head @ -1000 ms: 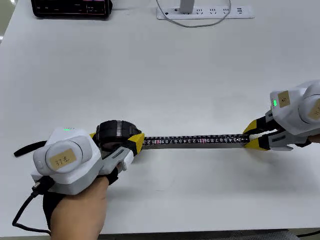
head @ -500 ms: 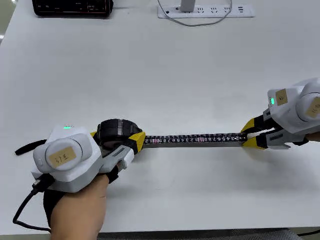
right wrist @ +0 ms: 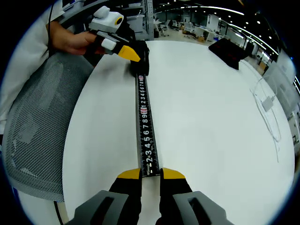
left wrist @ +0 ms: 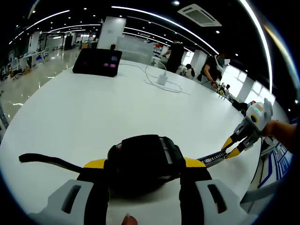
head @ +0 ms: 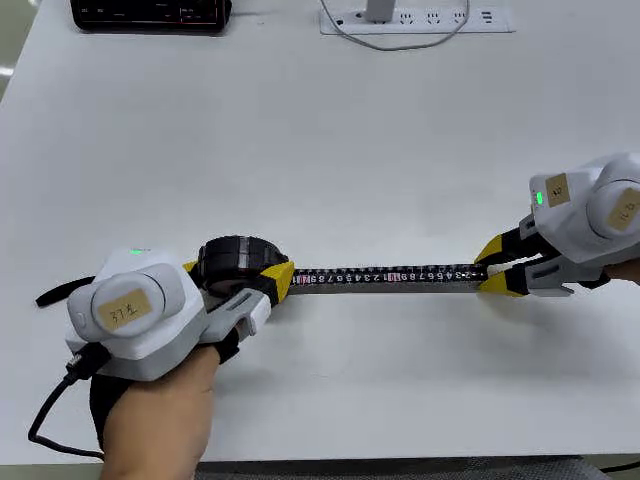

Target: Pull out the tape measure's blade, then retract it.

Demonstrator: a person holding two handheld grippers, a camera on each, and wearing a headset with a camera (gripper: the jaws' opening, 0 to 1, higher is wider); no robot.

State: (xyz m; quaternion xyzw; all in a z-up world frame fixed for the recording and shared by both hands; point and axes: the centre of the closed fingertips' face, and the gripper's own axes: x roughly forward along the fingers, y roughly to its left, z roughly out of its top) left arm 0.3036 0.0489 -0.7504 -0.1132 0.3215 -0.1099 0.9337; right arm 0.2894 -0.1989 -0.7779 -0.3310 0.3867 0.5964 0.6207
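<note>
A white table (head: 350,150) is seen from the head view, and the tape measure case (head: 236,256) is set on it at the near left. The black case is clasped from both sides by the left gripper (head: 235,272), whose yellow-tipped jaws are closed on it; in the left gripper view the case is seen wedged between the two jaws. A black strap (head: 60,293) is trailed from the case towards the left over the table top. The left gripper is held by a hand (head: 160,420) at the near edge, and a black cable (head: 45,420) is hung from the gripper's back.

The blade (head: 385,275) is drawn out of the case and stretched to the right, just above or on the table; which cannot be told. Its printed numbers are turned upward. The blade's free end is pinched by the right gripper (head: 492,268) at the right of the table, its jaws pressed together on the end. In the right gripper view the blade is seen running straight from the jaws to the case, with a grey mesh chair (right wrist: 37,131) beside the table's near edge.

At the far edge a white power strip (head: 415,18) with a looped cable (head: 395,42) is placed, and a dark device (head: 150,12) is set at the far left.
</note>
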